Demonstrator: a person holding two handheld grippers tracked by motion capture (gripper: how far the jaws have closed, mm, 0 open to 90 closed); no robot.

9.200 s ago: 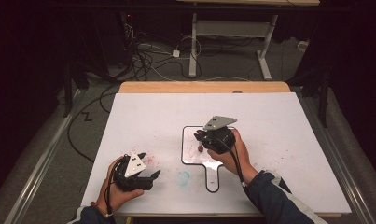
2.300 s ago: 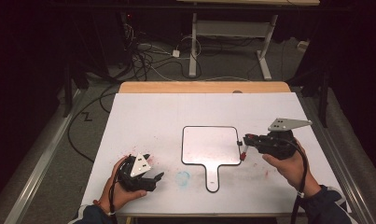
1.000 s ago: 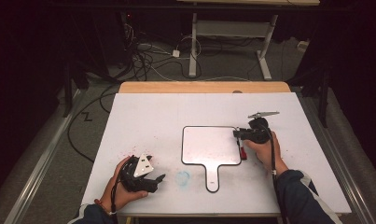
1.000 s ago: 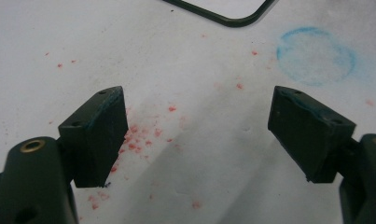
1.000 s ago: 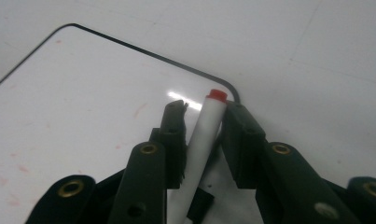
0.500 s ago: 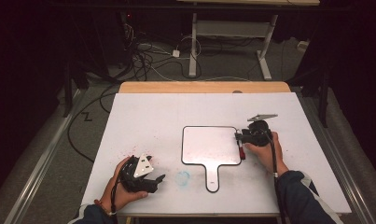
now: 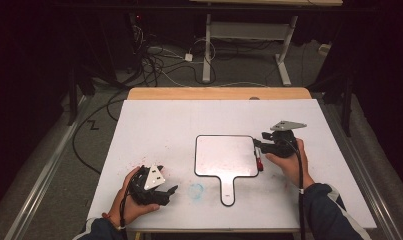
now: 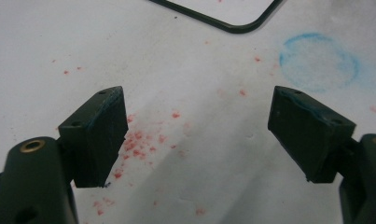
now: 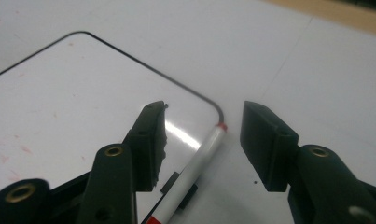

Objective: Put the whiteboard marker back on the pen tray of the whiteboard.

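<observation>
- Right tongs (image 7: 259, 148) sit at the right edge of the whiteboard paddle (image 7: 224, 156); in the right gripper view (image 9: 202, 130) the jaws stand apart with the marker (image 9: 195, 172) lying between them, neither jaw touching it
- Marker: white barrel, red tip, resting along the board's right edge; red tip touches the black rim at the rounded corner; in the high view it shows as a short red-and-dark stick (image 7: 258, 159) just below the right tongs
- Whiteboard paddle lies flat near the middle of the table (image 7: 164, 125), handle pointing toward the person; faint red smears on its surface
- Left tongs (image 7: 166, 192) rest low at the table's near-left, well apart from the board; in the left gripper view (image 8: 195, 135) the jaws are wide, nothing between them
- Under the left tongs: red specks (image 8: 143, 140) on the table, a blue ring stain (image 8: 318, 60) nearby, board corner (image 8: 237, 25) beyond
</observation>
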